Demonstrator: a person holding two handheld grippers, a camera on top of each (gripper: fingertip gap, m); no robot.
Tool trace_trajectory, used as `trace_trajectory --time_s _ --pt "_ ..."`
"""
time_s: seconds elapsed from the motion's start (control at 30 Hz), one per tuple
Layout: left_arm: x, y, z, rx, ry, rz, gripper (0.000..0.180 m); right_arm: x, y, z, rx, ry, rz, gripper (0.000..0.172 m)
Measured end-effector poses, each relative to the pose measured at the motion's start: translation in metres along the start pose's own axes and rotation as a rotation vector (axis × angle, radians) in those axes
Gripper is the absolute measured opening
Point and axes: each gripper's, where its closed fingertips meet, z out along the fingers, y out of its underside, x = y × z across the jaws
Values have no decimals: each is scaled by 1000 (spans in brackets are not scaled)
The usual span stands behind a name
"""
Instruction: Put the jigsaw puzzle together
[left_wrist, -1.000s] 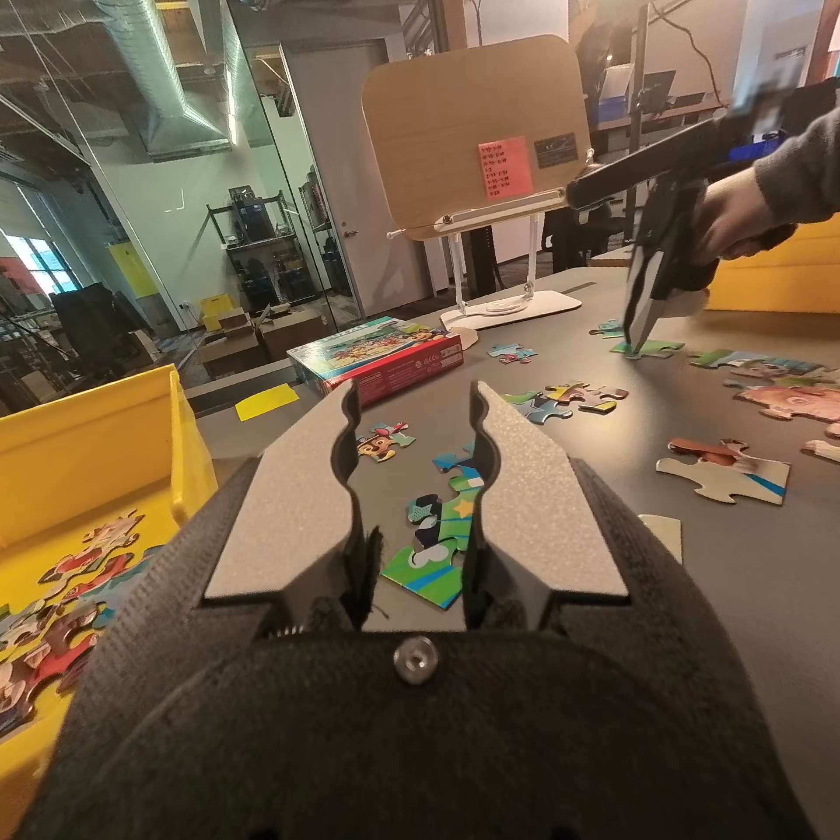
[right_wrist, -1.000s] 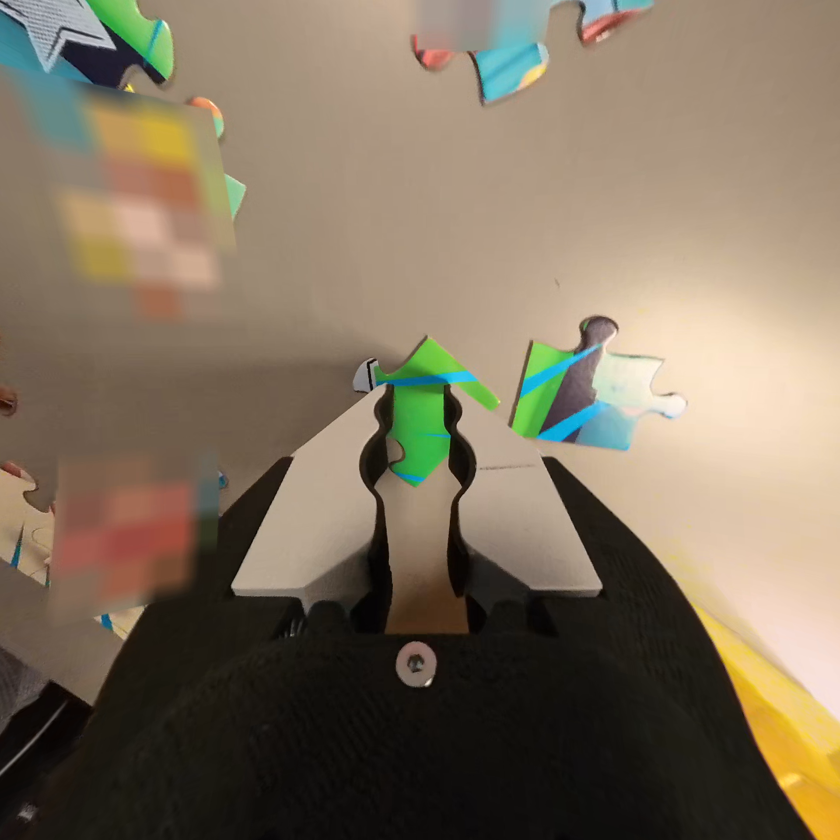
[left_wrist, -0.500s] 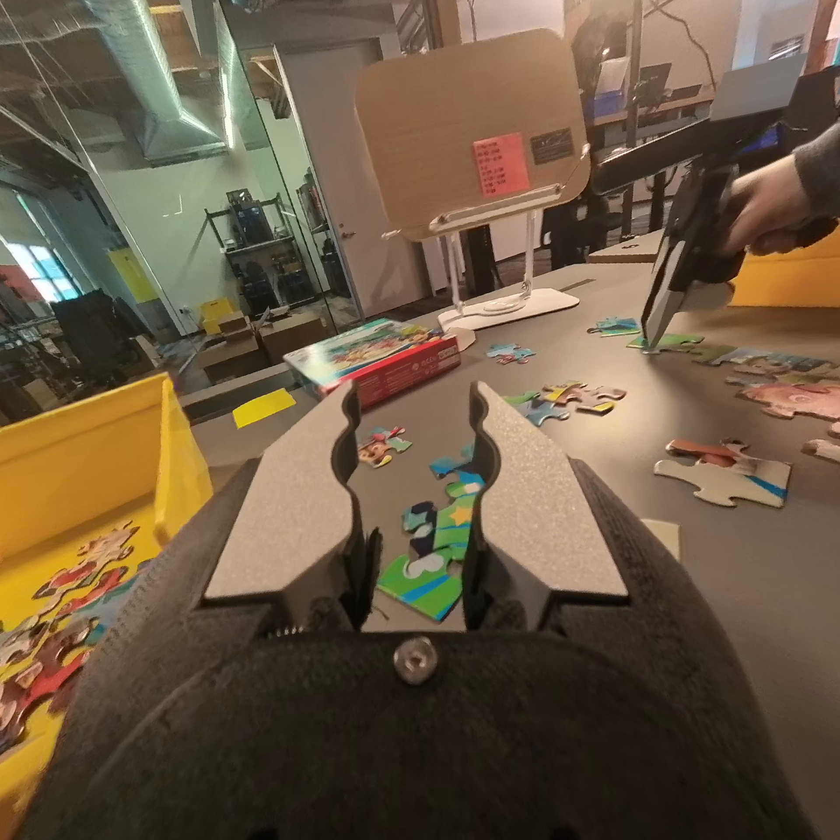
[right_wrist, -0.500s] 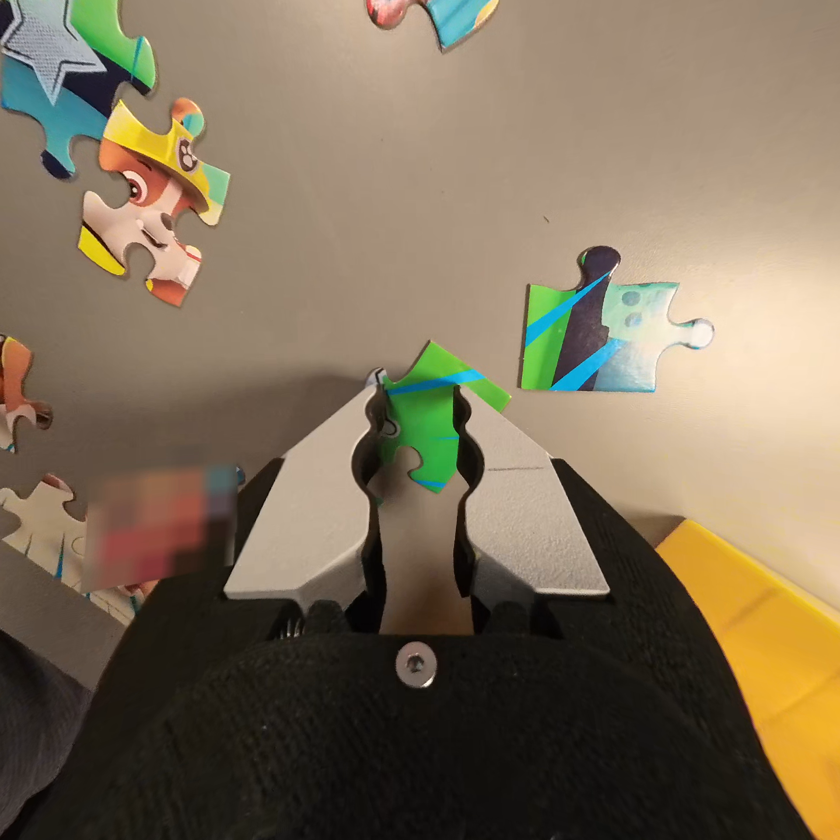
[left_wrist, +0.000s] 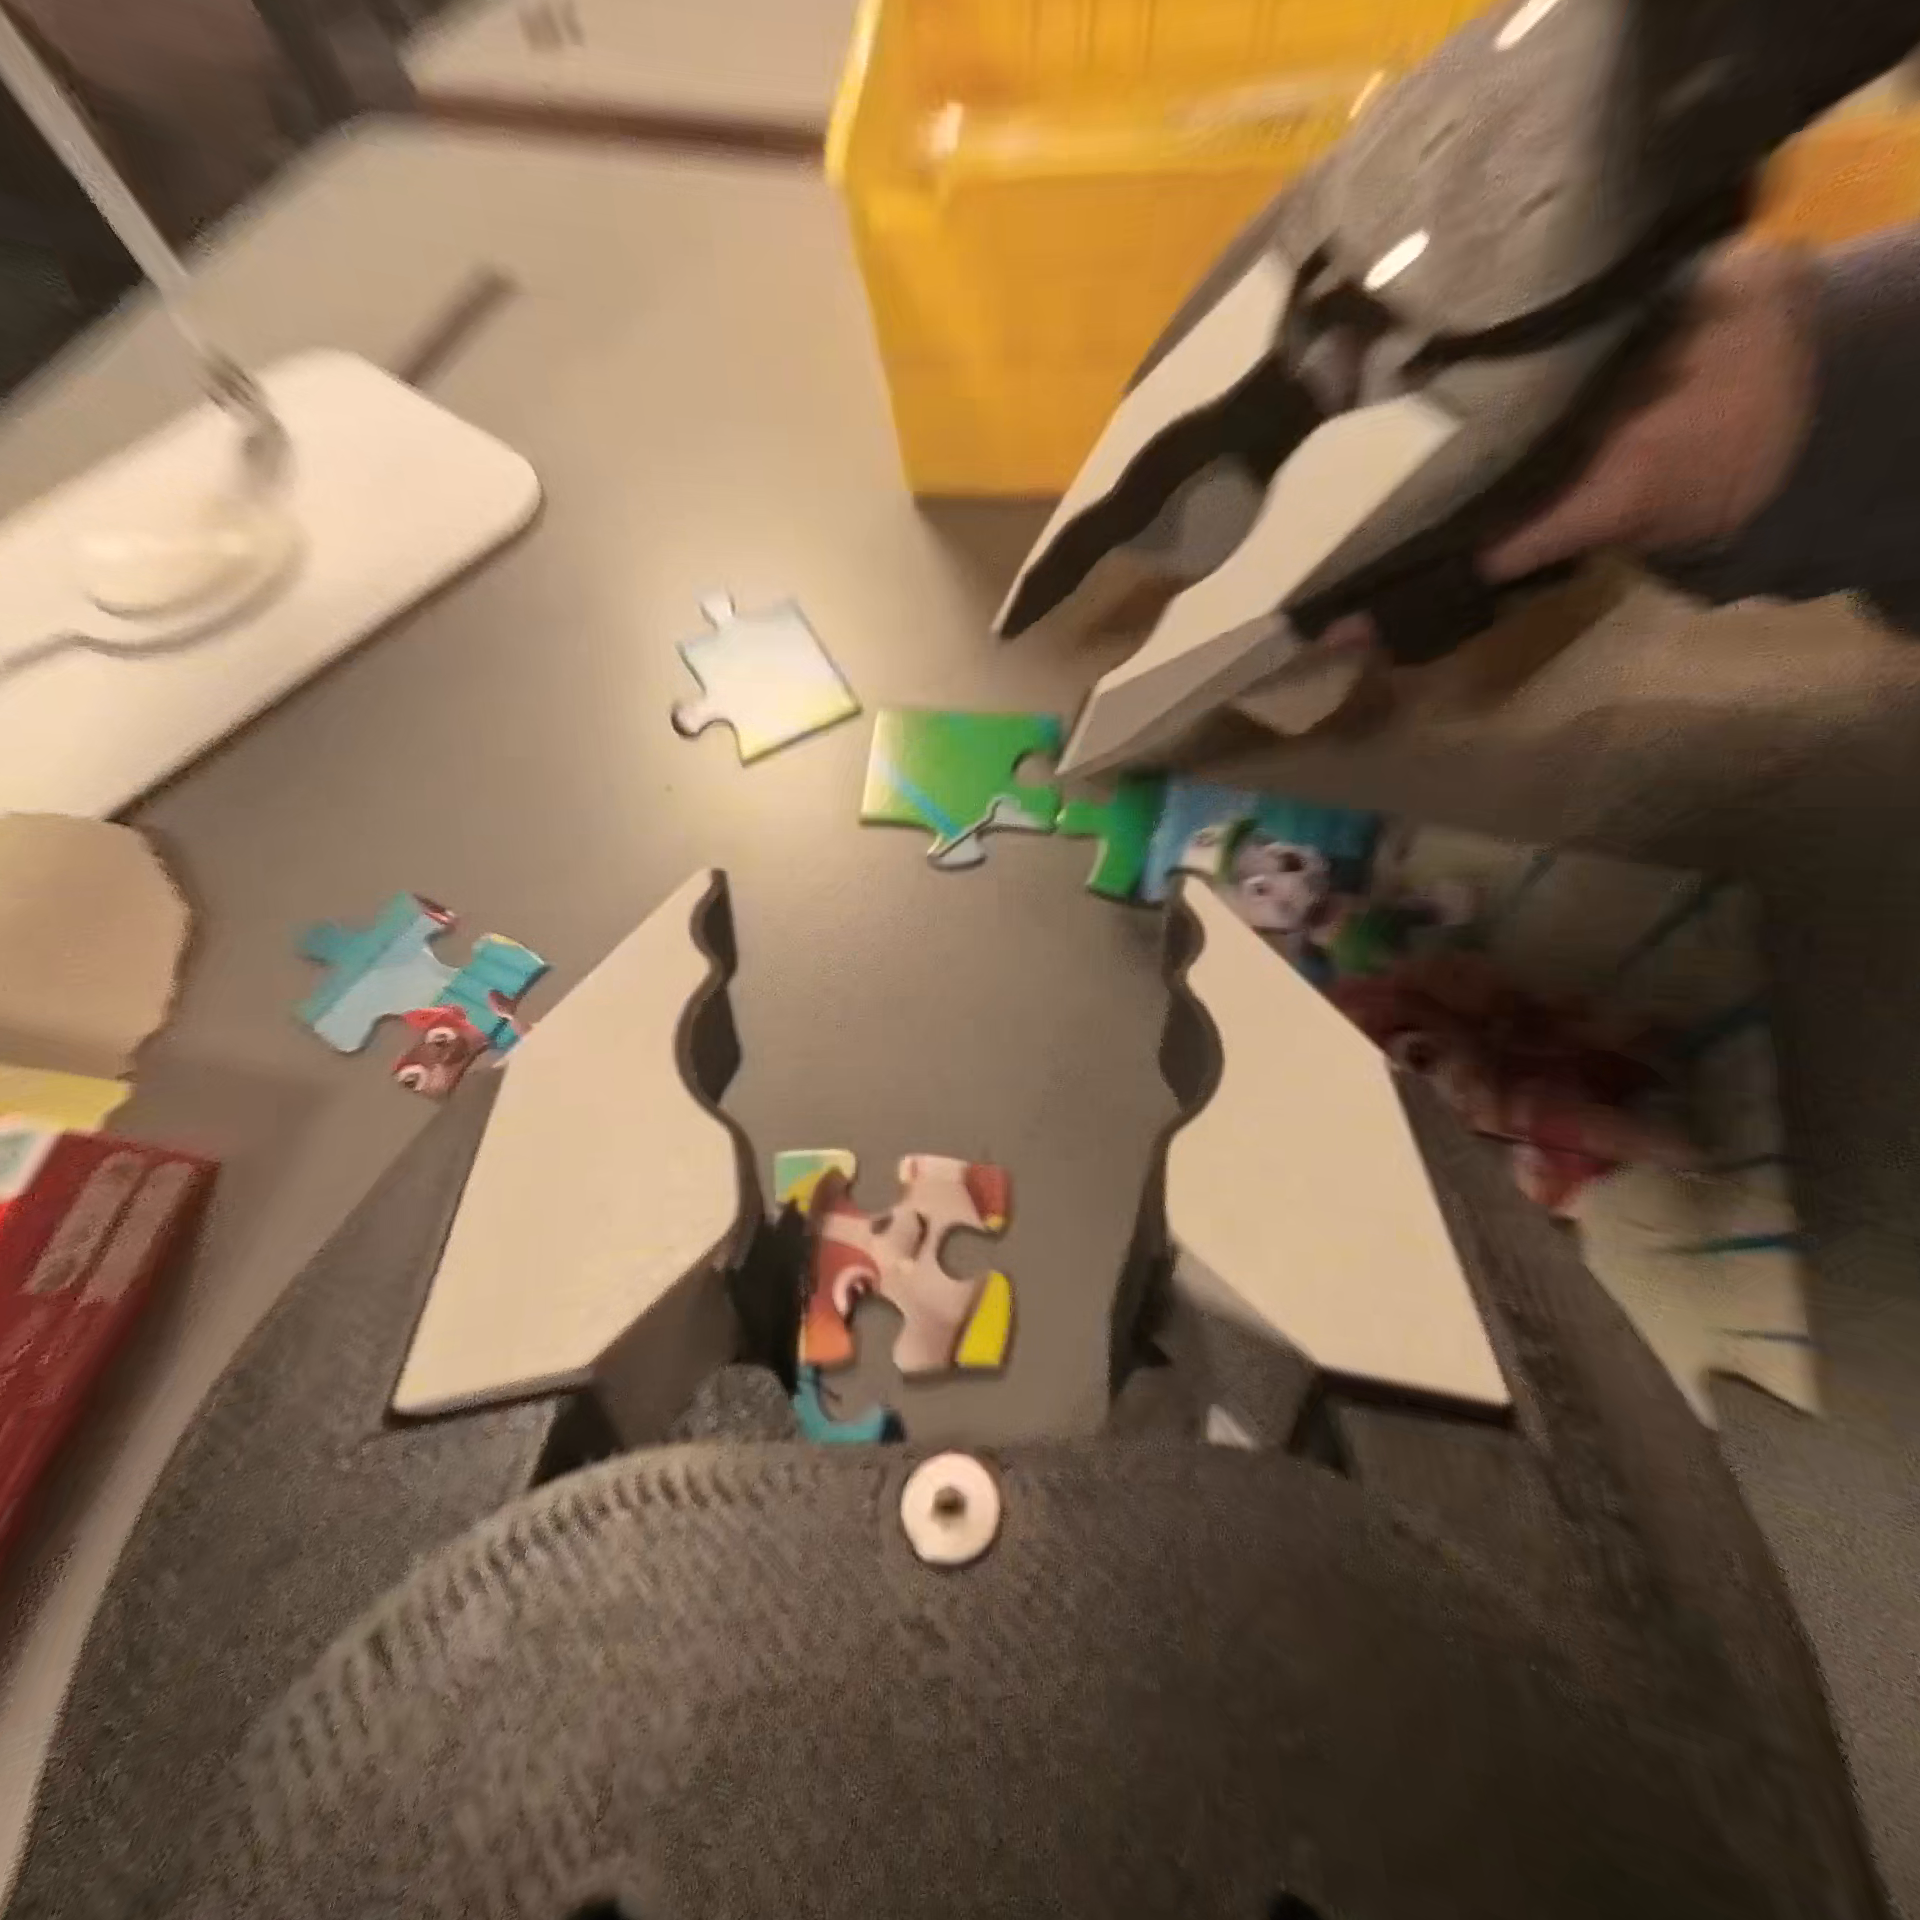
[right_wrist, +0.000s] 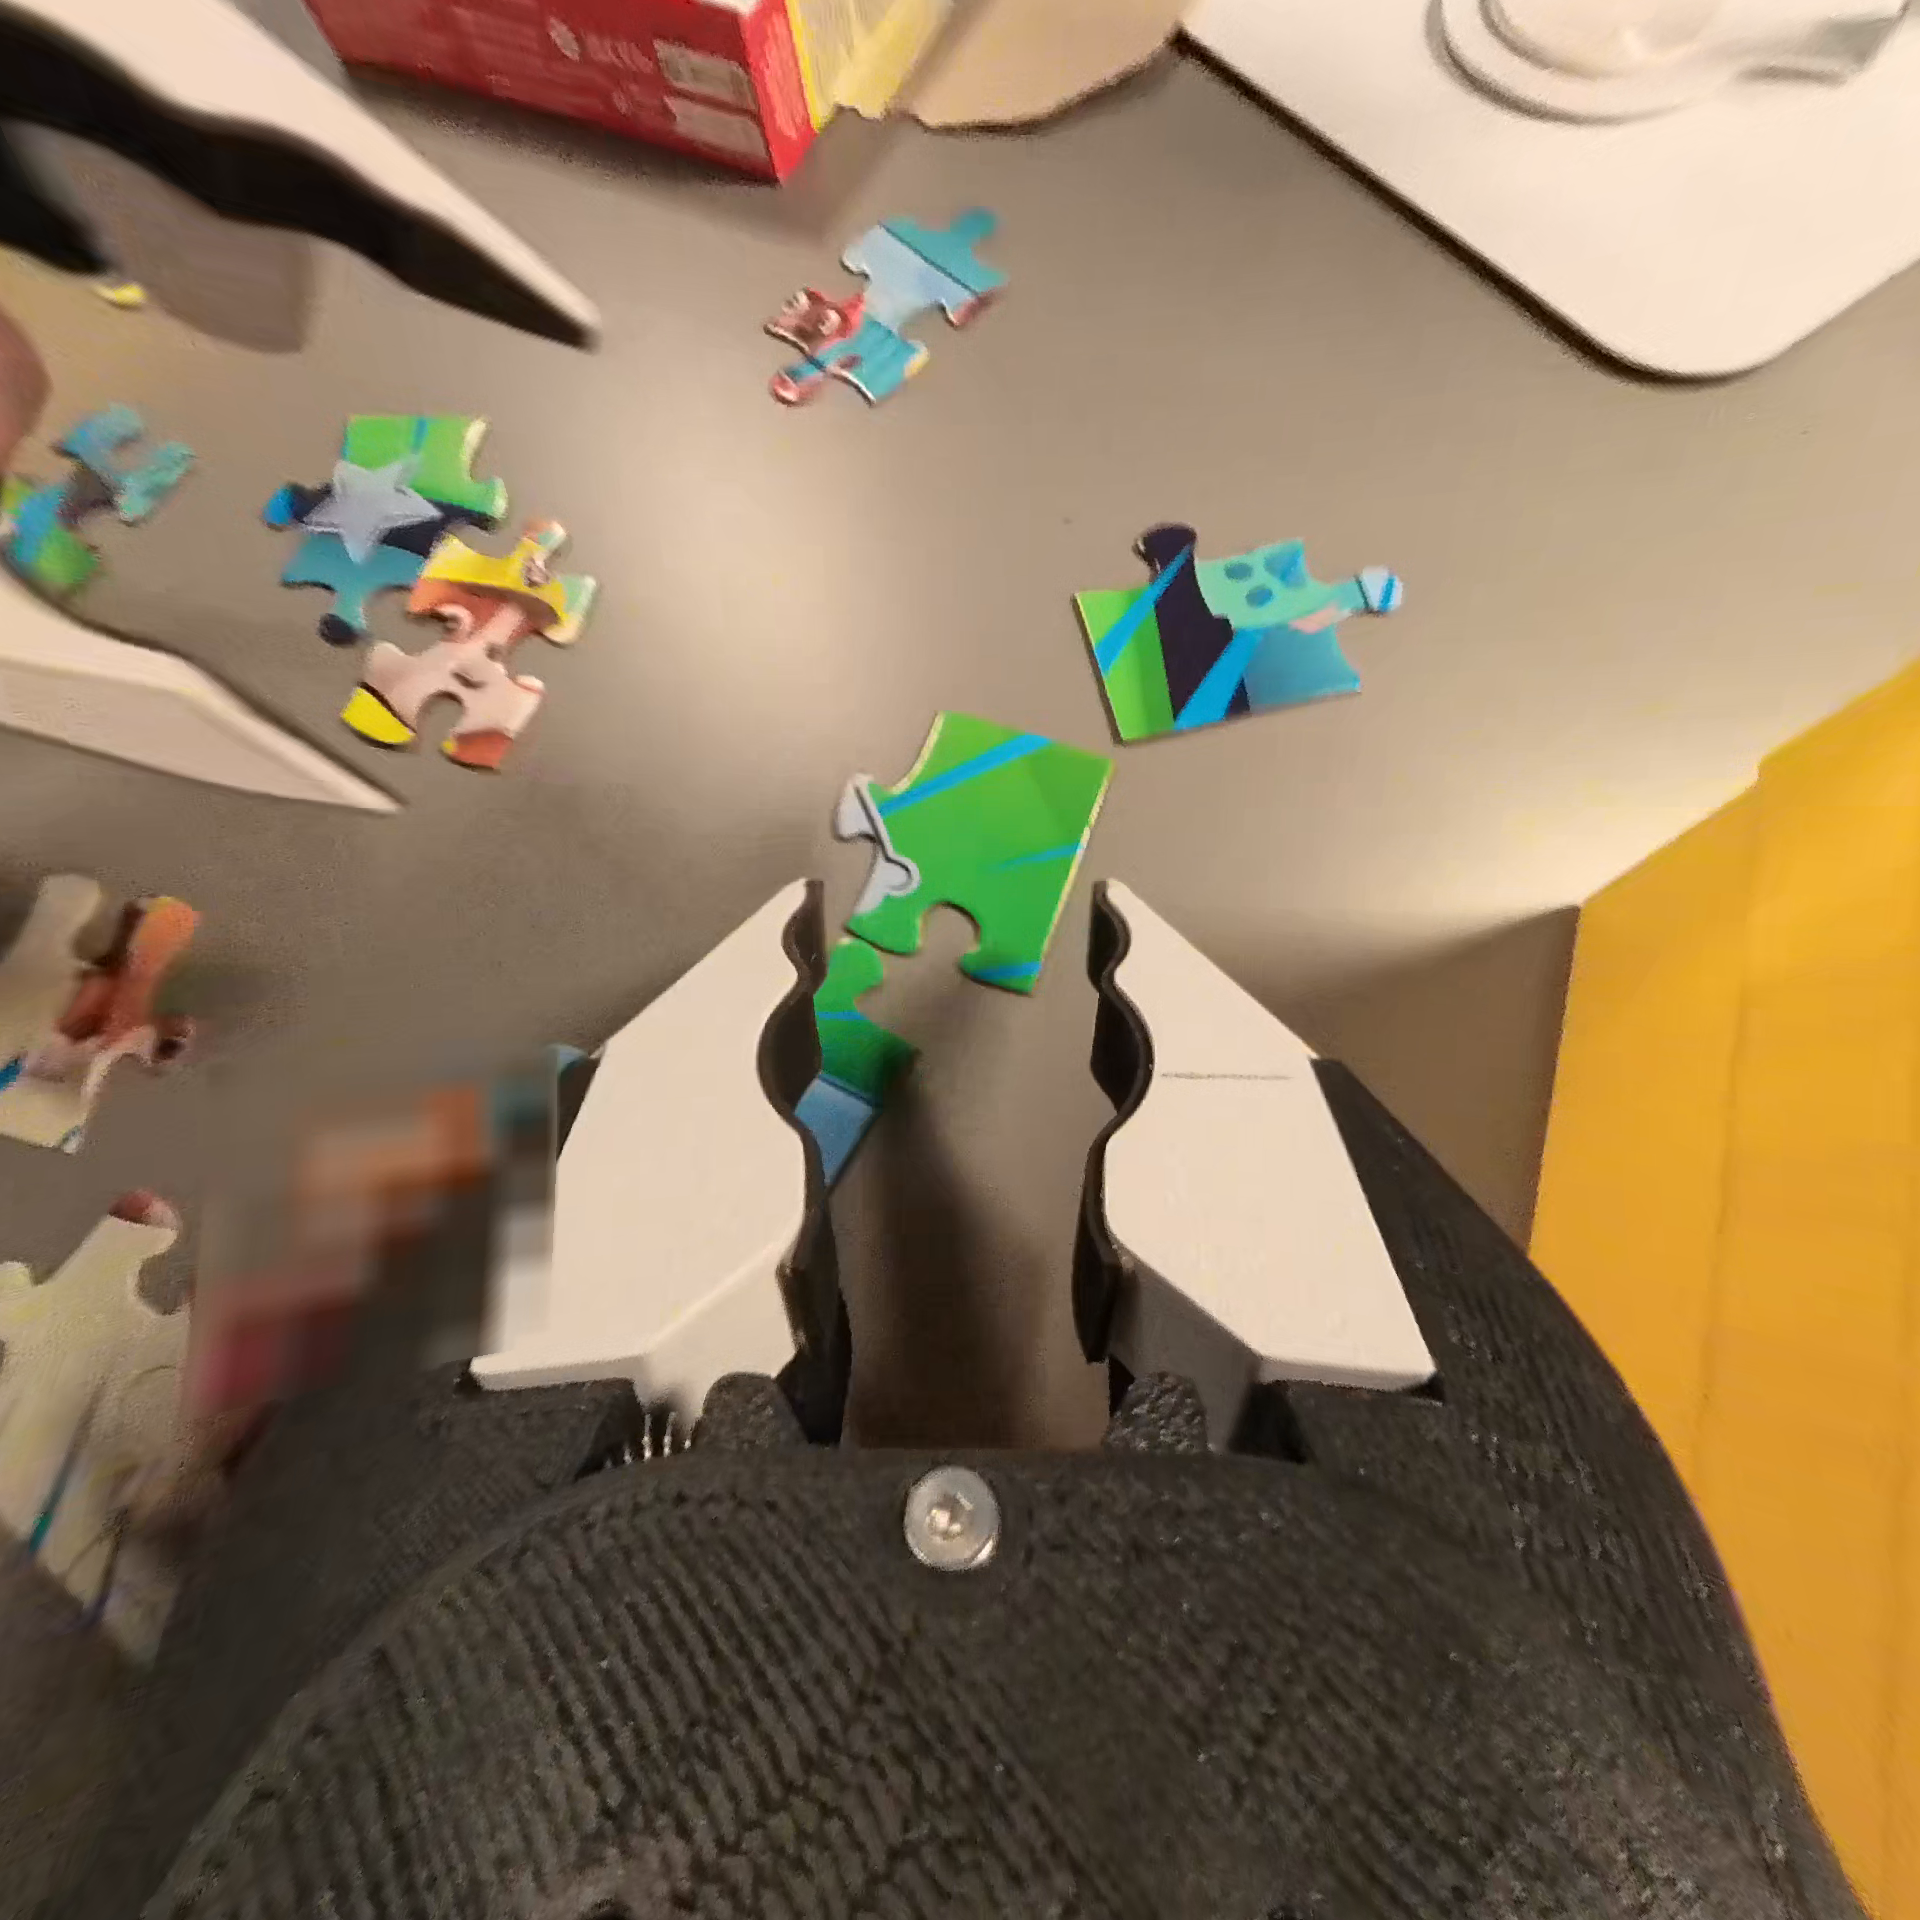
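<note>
My right gripper is open just above the grey table. A green puzzle piece lies flat ahead of its fingertips, touched by neither pad. That piece's notch faces the green tab of a joined puzzle section beside the left finger. In the left wrist view the right gripper hovers with one tip at the green piece, next to the joined section. My left gripper is wide open and empty above the table. A pup piece lies flat between its fingers, untouched.
Loose pieces: a green, dark and teal one, a star piece, a pup piece and a teal and red one. A red box and white stand base stand beyond. A yellow bin is at right. The joined section sits 6 centimetres or so from the ends of my right fingers.
My right gripper's jaws have widened and let go of the green piece, which now lies on the table. My left gripper has tipped down toward the table, moved nearer the right one and opened wide.
</note>
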Motion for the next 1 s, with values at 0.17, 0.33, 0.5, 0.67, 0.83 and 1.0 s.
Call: trace_trajectory --time_s 0.17,0.33,0.5,0.67,0.83,1.0 --pt "-7 20 60 -177 81 23 83 12 19 6 -31 9 33 47" --pt "-11 32 82 -235 154 18 67 14 20 11 -45 -15 11 37" --pt "-6 30 80 -241 216 10 45 15 21 12 -65 -8 -29 31" --pt "-1 33 78 -257 232 102 35 14 21 13 -57 10 -72 27" --pt "6 29 83 -248 229 207 26 14 21 13 -46 2 -63 26" --pt "6 27 86 -273 203 221 12 16 21 12 -32 -19 -30 18"
